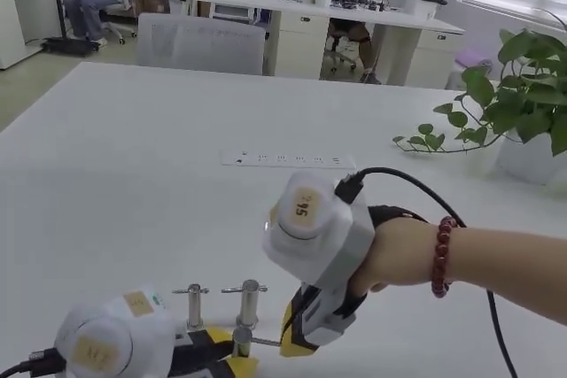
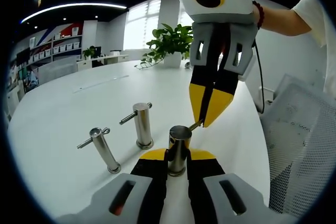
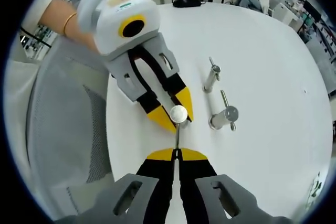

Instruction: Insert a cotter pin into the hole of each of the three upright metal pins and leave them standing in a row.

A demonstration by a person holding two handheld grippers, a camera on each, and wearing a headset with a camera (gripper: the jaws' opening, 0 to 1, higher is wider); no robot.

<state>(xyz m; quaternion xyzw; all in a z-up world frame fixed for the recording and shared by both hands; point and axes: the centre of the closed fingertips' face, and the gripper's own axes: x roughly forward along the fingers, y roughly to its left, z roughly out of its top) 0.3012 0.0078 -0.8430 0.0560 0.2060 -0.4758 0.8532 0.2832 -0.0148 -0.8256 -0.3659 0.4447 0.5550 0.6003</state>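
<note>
Three upright metal pins stand near the table's front edge. Two of them [image 1: 192, 303] [image 1: 249, 300] each carry a cotter pin through the top hole; they also show in the left gripper view [image 2: 102, 148] [image 2: 142, 124]. My left gripper [image 2: 178, 153] is shut on the third metal pin [image 2: 179, 145], holding it upright. My right gripper [image 3: 177, 153] is shut on a thin cotter pin [image 3: 177, 137], whose tip touches the top of that third pin [image 3: 178, 113]. In the head view the cotter pin [image 1: 263, 341] bridges the right gripper [image 1: 288, 343] and the held pin [image 1: 241, 338].
The white table [image 1: 177, 183] has a flush power strip [image 1: 288, 159] in its middle. A potted plant [image 1: 523, 104] stands at the right edge. A mesh chair [image 1: 202, 42] sits behind the table, with desks and seated people further back.
</note>
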